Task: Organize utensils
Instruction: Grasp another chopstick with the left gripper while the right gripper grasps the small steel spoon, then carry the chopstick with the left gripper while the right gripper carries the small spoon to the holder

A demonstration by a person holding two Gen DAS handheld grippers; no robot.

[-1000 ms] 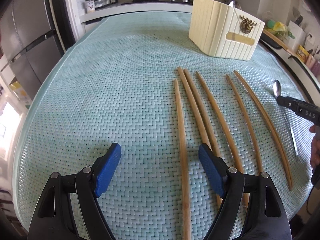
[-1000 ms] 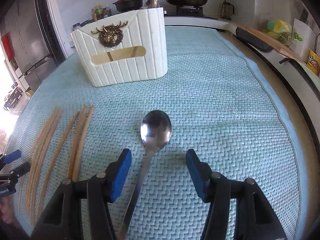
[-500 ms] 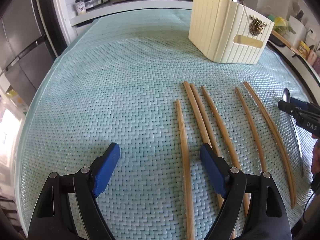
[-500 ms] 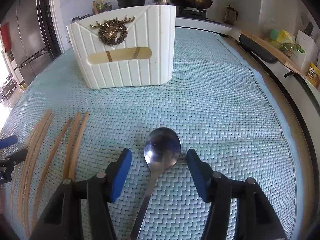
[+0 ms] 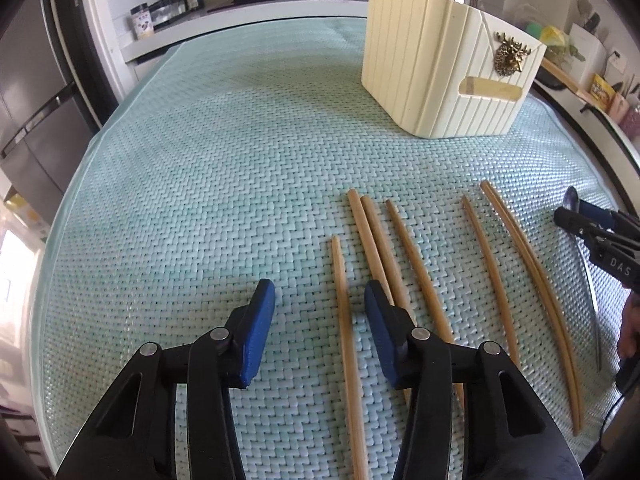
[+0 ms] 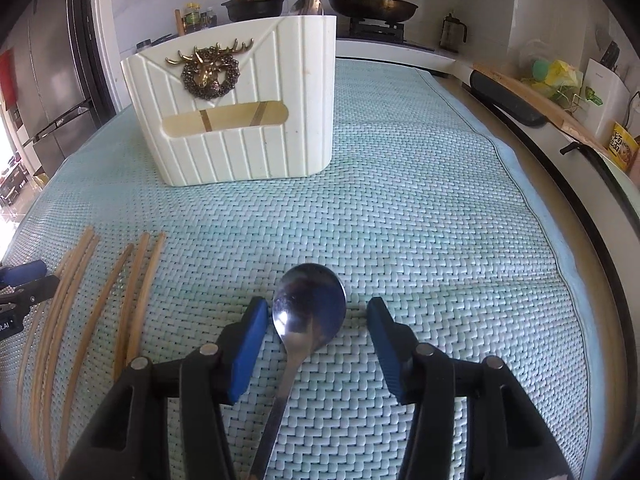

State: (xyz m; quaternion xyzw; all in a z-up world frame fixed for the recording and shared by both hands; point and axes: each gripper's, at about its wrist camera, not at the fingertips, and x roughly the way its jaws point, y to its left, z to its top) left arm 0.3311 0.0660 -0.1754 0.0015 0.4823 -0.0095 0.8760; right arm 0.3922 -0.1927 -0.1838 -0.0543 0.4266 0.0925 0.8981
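Both grippers' jaws have just narrowed, the left gripper [image 5: 320, 312] now straddling one chopstick [image 5: 346, 340] unpinched, the right gripper [image 6: 316, 316] bracketing the spoon [image 6: 308, 308]; one spoon apparently stands in the holder [image 6: 240, 120], everything else remaining on the mat [image 6: 420, 220].

White capitals "DAS" on the black body of the right gripper [image 5: 582, 220], seen at the edge of the left wrist view. White letters ending in "AI" on the black body of the left gripper [image 6: 24, 280], at the edge of the right wrist view. Print on the yellow packet [image 6: 622, 145] by the wall too small to read.
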